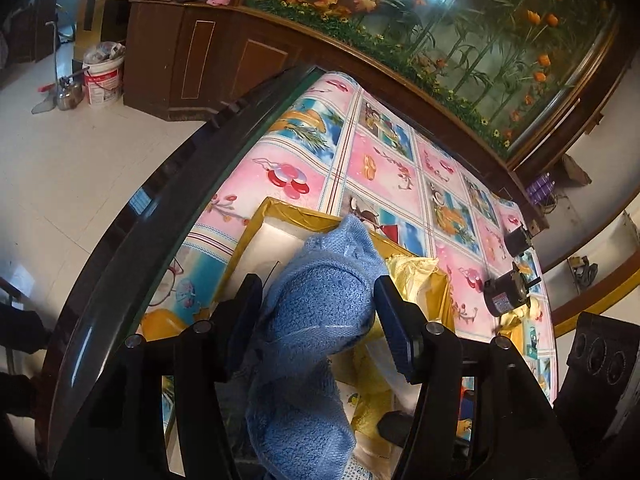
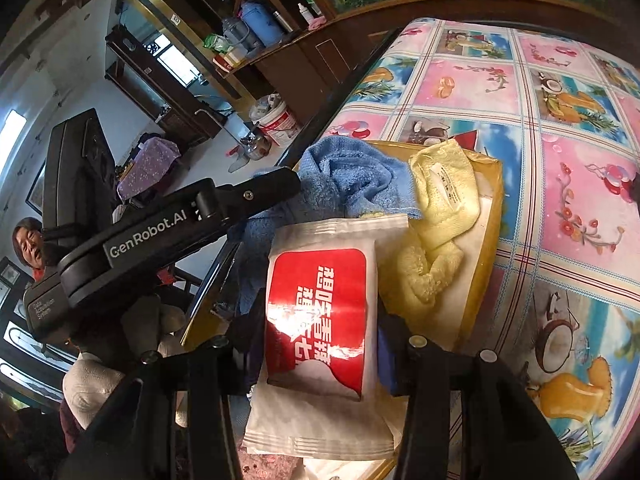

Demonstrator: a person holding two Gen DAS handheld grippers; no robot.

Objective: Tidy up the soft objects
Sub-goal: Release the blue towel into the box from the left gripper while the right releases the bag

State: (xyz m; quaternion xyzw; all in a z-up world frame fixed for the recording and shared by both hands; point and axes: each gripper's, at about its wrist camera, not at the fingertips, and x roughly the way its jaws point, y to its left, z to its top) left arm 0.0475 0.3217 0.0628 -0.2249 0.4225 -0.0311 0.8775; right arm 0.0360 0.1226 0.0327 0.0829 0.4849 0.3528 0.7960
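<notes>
The left tool (image 1: pixel 320 316) holds the soft, floppy blue towel (image 1: pixel 316 312) by its middle over the box (image 1: pixel 280 216). The right tool (image 2: pixel 320 348) pinches the light, slippery pack (image 2: pixel 320 320)

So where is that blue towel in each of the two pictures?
Left wrist view: the blue towel fills the lower middle, between the left gripper's fingers, over the yellow box.
Right wrist view: it lies upper middle, behind the white and red packet in the right gripper.
Shared landmark: the yellow cloth beside the towel.
</notes>
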